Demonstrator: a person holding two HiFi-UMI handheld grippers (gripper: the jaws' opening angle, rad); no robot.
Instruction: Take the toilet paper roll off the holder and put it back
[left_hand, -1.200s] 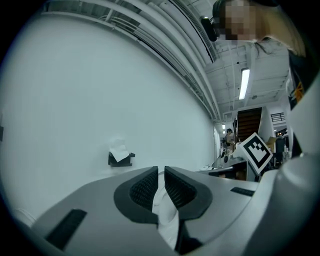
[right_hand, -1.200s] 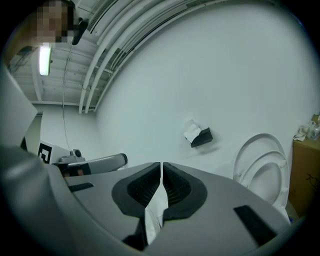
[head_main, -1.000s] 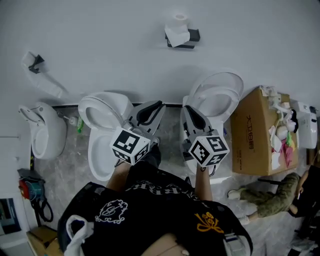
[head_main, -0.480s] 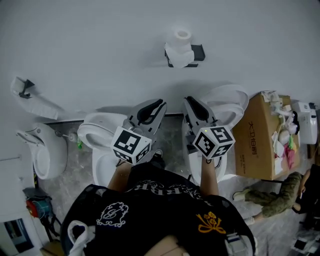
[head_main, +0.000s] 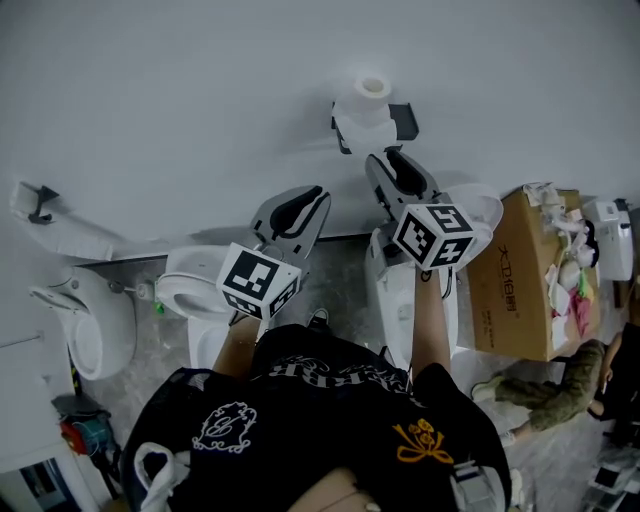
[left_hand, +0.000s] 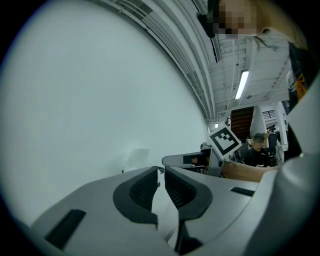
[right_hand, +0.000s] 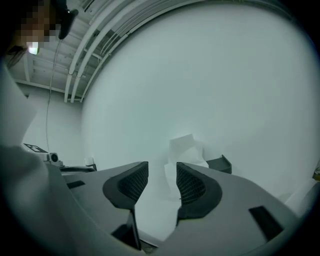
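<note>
Down at 7 o'clock from toilet paper roll (head_main: 365, 110): left gripper (head_main: 322, 192), nearly closed, empty. Roll upright on wall holder (head_main: 400, 122). Near its 5 o'clock: right gripper (head_main: 385, 156), opening, gap narrow, nothing between pads.

The person's right arm (head_main: 428, 335) is stretched farther forward, the right gripper (head_main: 384, 160) empty with its jaws opening, while the left arm (head_main: 236, 345) is bent closer in, the left gripper (head_main: 314, 196) angled rightward, jaws together and empty.
</note>
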